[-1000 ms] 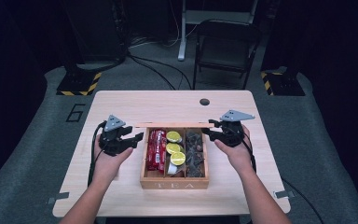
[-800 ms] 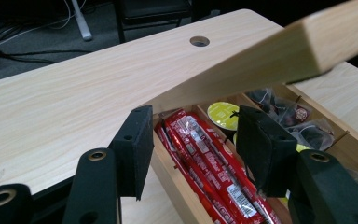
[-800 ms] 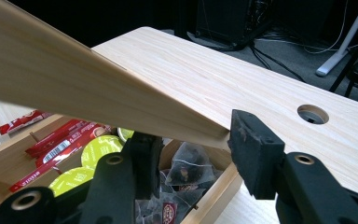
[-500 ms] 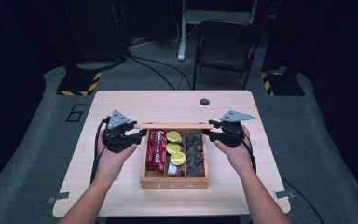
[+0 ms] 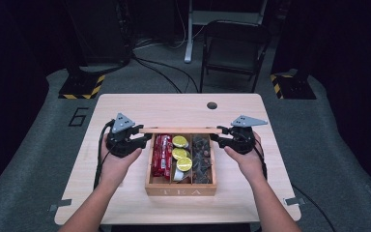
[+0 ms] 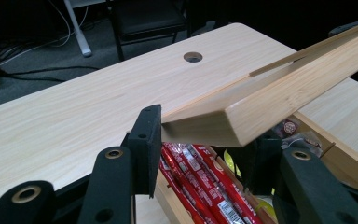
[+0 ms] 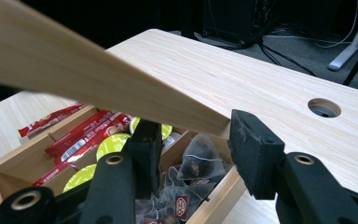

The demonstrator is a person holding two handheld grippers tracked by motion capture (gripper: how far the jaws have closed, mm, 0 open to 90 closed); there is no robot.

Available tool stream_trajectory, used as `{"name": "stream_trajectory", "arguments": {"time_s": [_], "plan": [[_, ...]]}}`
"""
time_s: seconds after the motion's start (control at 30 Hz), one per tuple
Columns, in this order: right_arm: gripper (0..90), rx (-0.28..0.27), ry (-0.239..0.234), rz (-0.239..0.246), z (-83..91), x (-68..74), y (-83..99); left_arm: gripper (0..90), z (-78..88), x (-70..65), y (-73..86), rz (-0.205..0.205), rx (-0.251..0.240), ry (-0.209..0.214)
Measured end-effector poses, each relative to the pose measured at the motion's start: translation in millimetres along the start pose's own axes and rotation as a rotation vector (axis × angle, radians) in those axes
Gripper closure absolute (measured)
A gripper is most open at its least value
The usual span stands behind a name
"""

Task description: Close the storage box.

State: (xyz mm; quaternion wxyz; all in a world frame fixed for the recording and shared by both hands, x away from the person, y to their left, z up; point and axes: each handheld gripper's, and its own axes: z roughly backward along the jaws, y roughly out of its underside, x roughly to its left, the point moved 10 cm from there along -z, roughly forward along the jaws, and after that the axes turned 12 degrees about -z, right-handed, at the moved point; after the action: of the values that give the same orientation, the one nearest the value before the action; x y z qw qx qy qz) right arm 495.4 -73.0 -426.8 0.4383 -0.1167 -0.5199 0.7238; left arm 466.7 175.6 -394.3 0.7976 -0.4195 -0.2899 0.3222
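A wooden tea box [image 5: 181, 191] sits mid-table, holding red packets [image 5: 162, 154], yellow-green pods [image 5: 179, 153] and dark tea bags [image 5: 202, 157]. Its wooden lid [image 5: 179, 130] is raised over the box's far edge and appears edge-on from above. My left gripper [image 5: 145, 137] holds the lid's left end. Its jaws have just been closing, and the lid corner [image 6: 284, 93] sits between them in the left gripper view, where that gripper [image 6: 205, 135] has one pad against the wood. My right gripper [image 5: 216, 137] is shut on the other end, and its view shows this gripper [image 7: 196, 128] clamping the lid [image 7: 74, 65].
The light wood table [image 5: 125, 193] has a round cable hole [image 5: 212, 105] behind the box. A dark chair [image 5: 234, 48] and cables stand on the floor beyond the far edge. Bare tabletop lies to either side of the box.
The left gripper's jaws have drawn in onto the lid's left end, with the hand shifting only slightly. The right gripper and the lid have stayed put.
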Motion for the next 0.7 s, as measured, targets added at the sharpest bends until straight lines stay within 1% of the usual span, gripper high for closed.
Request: {"name": "stream_trajectory", "arguments": {"time_s": [0.2, 0.33, 0.53, 0.67, 0.7], "plan": [[50.0, -0.003, 0.009, 0.014, 5.2, 6.4, -1.1, 55.6, -0.6, 2.1, -1.9, 0.007, 0.000, 0.009], [49.3, -0.020, 0.014, 0.029, 11.8, 11.7, -5.4, 55.7, -1.7, 4.0, -3.8, 0.023, -0.013, 0.015], [49.2, -0.029, 0.012, 0.030, 18.9, 15.8, -10.2, 55.5, -1.2, 3.3, -3.1, 0.020, -0.006, 0.018], [49.2, -0.021, 0.007, 0.026, 22.3, 20.4, -11.4, 55.3, -0.6, 2.2, -2.2, 0.018, 0.001, 0.022], [49.1, -0.015, 0.006, 0.040, 22.9, 21.3, -11.6, 55.3, -0.5, 2.2, -2.2, 0.017, 0.001, 0.022]]}}
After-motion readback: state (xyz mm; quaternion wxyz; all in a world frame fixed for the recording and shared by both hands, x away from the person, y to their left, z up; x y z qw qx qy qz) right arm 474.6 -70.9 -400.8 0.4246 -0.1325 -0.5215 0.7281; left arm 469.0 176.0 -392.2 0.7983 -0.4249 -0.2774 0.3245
